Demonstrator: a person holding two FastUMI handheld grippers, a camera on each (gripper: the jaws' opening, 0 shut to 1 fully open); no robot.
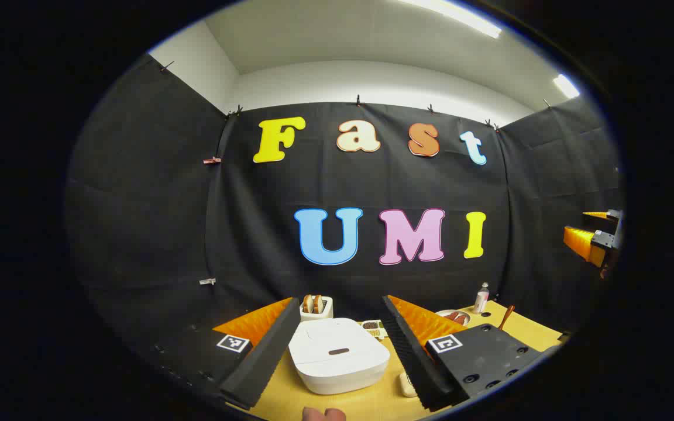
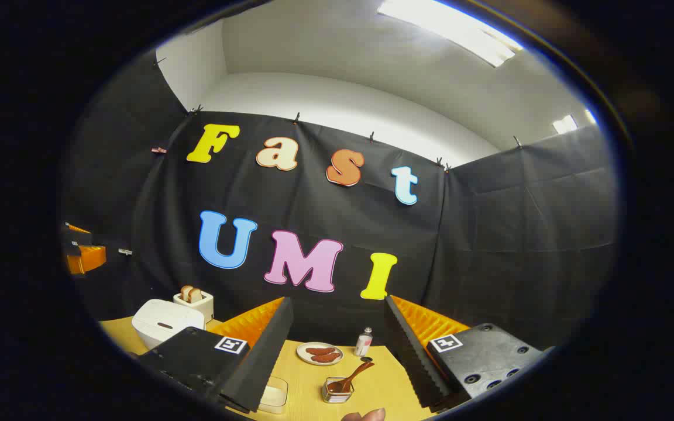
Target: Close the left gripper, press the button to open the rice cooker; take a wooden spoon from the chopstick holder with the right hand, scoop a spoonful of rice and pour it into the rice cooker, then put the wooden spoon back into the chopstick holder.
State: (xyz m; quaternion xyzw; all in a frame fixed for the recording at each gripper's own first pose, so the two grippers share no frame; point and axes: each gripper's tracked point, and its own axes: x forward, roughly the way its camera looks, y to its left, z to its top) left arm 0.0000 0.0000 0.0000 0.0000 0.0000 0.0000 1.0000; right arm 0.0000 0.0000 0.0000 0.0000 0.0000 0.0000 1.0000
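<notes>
A white rice cooker (image 1: pixel 337 356) with its lid down sits on the yellow table, right below and between the fingers of my left gripper (image 1: pixel 340 305), which is open and held above it. A dark slot (image 1: pixel 338 351) marks the lid's front. The same cooker (image 2: pixel 167 321) stands at the far left in the right gripper view. My right gripper (image 2: pixel 338 304) is open and empty, up above the table. Under it a wooden spoon (image 2: pixel 353 376) leans in a small square holder (image 2: pixel 336 392). The spoon's handle (image 1: pixel 506 316) sticks up at the right.
A toaster (image 1: pixel 316 307) with bread stands behind the cooker. A plate of sausages (image 2: pixel 320 354) and a small bottle (image 2: pixel 364 342) lie beyond the holder. A clear box (image 2: pixel 272 394) sits near the front edge. A person's fingertips (image 1: pixel 324 414) show at the bottom.
</notes>
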